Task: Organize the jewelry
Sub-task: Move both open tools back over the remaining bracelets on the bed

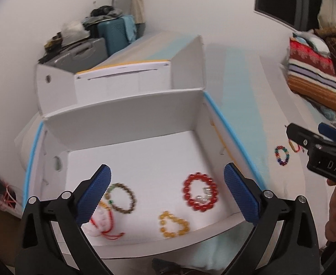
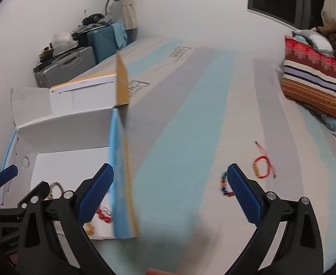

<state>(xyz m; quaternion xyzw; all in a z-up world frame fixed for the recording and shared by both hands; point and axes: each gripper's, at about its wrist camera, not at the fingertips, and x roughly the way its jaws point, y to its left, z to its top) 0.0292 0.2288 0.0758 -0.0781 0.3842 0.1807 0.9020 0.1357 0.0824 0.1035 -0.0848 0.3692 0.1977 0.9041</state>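
jewelry sorting, box and bedsheet

white box [image 1: 131,119]: holds red bead bracelet [image 1: 200,191], yellow bead bracelet [image 1: 173,225], brown bead bracelet [image 1: 122,198], white charm on red cord [image 1: 99,225]
striped sheet [image 2: 191,114]: multicolour bead bracelet [image 1: 282,155], red cord bracelet [image 2: 263,166]
left gripper [image 1: 166,191]: over box, spread wide, nothing between fingers
right gripper [image 2: 170,193]: over sheet, spread wide, empty

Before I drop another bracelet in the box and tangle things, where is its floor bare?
Free: the box floor's back half, up to the rear wall. Crowded: the near edge, with the olive bracelet, red bead bracelet, yellow bracelet and white charm.
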